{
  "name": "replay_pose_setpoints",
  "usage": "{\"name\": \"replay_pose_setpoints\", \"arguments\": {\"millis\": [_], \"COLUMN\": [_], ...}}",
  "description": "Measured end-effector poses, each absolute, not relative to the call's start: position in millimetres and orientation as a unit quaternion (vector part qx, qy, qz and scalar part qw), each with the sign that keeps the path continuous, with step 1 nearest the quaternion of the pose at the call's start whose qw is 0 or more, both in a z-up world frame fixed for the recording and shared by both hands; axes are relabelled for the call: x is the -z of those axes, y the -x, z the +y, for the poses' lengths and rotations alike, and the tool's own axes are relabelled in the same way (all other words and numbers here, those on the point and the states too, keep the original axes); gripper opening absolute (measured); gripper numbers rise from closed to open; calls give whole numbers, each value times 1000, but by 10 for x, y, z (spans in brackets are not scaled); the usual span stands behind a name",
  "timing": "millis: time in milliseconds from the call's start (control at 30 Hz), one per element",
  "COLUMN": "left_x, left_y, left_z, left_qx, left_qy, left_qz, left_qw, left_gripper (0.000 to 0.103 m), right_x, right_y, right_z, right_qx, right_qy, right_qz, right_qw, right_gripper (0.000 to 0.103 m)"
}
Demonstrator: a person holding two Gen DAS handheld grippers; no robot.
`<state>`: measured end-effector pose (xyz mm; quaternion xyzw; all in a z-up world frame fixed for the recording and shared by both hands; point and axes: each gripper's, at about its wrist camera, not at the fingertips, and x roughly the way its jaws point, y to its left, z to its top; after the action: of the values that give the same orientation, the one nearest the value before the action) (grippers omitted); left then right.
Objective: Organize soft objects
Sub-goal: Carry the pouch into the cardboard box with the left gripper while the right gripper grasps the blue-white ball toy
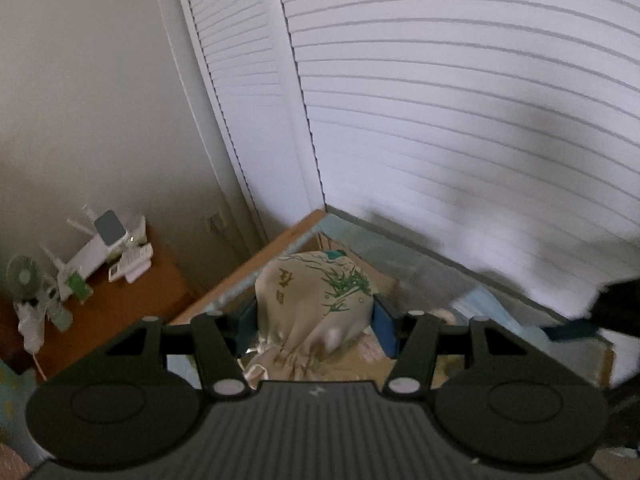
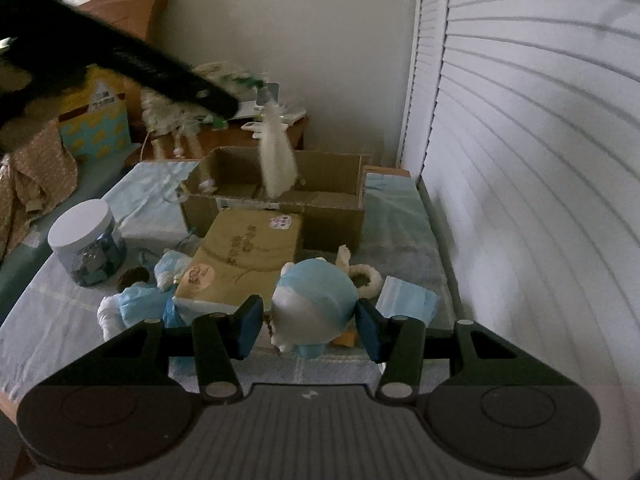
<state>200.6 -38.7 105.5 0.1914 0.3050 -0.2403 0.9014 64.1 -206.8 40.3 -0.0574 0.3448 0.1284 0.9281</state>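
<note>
**Two grippers, each closed on a soft item, above the table**

Item 1. Left gripper [image 1: 314, 326]: blue pads pressed on both sides of a cream satin pouch [image 1: 316, 300] printed with green leaves and characters, its gathered neck hanging toward the camera. The pouch is held up over the corner of the table [image 1: 256, 260], in front of white louvred doors [image 1: 440, 100].

Item 2. Right gripper [image 2: 310, 330]: jaws at a middling width, clamped on a round plush head [image 2: 316, 296] in pale blue and white, lifted just above the light blue tablecloth [image 2: 60, 320].

Item 3. Open cardboard box [image 2: 280, 200] at the far end of the table; a white fluffy piece [image 2: 278, 160] is in the air over it, blurred.

Item 4. Flat tan box [image 2: 244, 252] just in front of the cardboard box; white-lidded jar [image 2: 86, 248] to its left; blue face mask [image 2: 406, 300] to its right.

Item 5. A black sleeve [image 2: 120, 64] crosses the upper left.
</note>
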Motion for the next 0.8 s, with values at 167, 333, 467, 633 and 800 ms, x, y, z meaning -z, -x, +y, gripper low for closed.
{"name": "replay_pose_setpoints", "arguments": {"millis": [167, 333, 467, 633, 800], "left_x": [-982, -806, -677, -450, -406], "left_y": [-2429, -2769, -2899, -2950, -2896], "left_z": [-585, -749, -832, -847, -721], "left_qx": [244, 244, 243, 265, 246], "left_qy": [-208, -228, -249, -261, -258], "left_qz": [307, 311, 306, 340, 337], "left_qw": [896, 890, 886, 864, 871], "left_gripper": [58, 58, 58, 75, 77], "right_x": [-401, -411, -380, -343, -354], "right_y": [-721, -821, -872, -936, -950], "right_z": [-2109, -2139, -2142, -2144, -2084], "right_qx": [-121, -117, -112, -107, -111], "right_qy": [47, 34, 34, 32, 33], "right_qz": [347, 349, 354, 361, 359], "right_qw": [929, 929, 928, 926, 926], "right_gripper": [56, 56, 56, 56, 56]}}
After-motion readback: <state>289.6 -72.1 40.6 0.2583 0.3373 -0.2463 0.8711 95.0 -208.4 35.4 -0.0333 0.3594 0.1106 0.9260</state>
